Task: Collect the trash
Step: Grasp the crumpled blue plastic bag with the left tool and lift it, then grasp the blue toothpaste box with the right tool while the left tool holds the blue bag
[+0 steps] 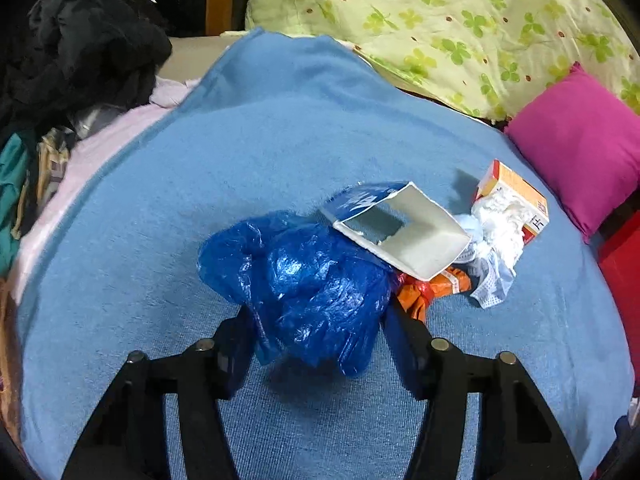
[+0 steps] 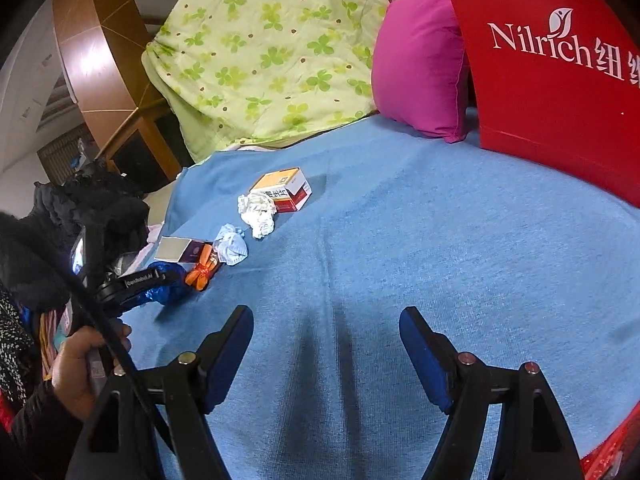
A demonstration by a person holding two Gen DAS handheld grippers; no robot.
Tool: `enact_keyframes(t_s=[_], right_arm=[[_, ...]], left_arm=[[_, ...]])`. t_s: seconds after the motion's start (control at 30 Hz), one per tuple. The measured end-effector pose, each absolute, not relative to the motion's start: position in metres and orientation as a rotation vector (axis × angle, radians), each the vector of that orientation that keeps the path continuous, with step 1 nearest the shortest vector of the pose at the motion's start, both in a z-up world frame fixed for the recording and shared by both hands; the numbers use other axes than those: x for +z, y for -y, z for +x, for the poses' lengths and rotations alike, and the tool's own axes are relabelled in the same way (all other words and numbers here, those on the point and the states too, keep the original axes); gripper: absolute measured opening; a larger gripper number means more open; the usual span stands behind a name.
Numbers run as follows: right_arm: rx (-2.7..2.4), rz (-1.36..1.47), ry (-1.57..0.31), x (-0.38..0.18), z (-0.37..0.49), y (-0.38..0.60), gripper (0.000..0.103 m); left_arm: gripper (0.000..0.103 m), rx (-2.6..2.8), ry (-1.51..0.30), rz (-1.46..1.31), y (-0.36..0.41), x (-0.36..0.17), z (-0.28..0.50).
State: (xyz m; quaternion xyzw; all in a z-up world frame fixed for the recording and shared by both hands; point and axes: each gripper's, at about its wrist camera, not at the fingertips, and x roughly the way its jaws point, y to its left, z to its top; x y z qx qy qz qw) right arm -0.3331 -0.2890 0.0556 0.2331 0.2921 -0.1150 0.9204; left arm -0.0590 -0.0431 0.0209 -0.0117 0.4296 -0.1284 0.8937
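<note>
A crumpled blue plastic bag [image 1: 308, 284] lies on the blue blanket [image 1: 280, 140], between the fingers of my left gripper [image 1: 318, 320], whose jaws stand apart around it; whether the pads touch it I cannot tell. Behind it lie a torn blue-and-white card box [image 1: 404, 232], an orange wrapper [image 1: 428, 290], a pale face mask [image 1: 490, 284], a white tissue wad [image 1: 500, 220] and an orange-and-white medicine box [image 1: 516, 192]. In the right wrist view the same pile [image 2: 256, 208] lies far left. My right gripper [image 2: 326, 332] is open and empty above bare blanket.
A magenta pillow [image 1: 576, 148] and a green clover quilt [image 1: 440, 20] lie at the back. A red Nilrich bag [image 2: 552, 72] stands at the right. Dark clothes [image 1: 80, 48] are piled at the left. The left gripper and hand show in the right wrist view [image 2: 132, 284].
</note>
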Motion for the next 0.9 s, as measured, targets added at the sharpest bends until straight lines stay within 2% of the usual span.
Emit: enact_keyframes(t_s=[0.13,0.53,0.9], right_arm=[[-0.252,0.463,-0.610,0.054,-0.331,0.287,0.078],[-0.290,0.348,-0.692,0.056,-0.313,0.268,0.078],[0.017,0.511,-0.818,0.070,-0.182,0.189,0.079]], left_arm=[[0.053,-0.177,-0.826,-0.039,0.030,0.032,-0.074],[0.053,0.034,-0.716,-0.220,-0.045,0.046,-0.100],[0.053,0.113,-0.697,-0.322,-0.086,0.055,-0.099]])
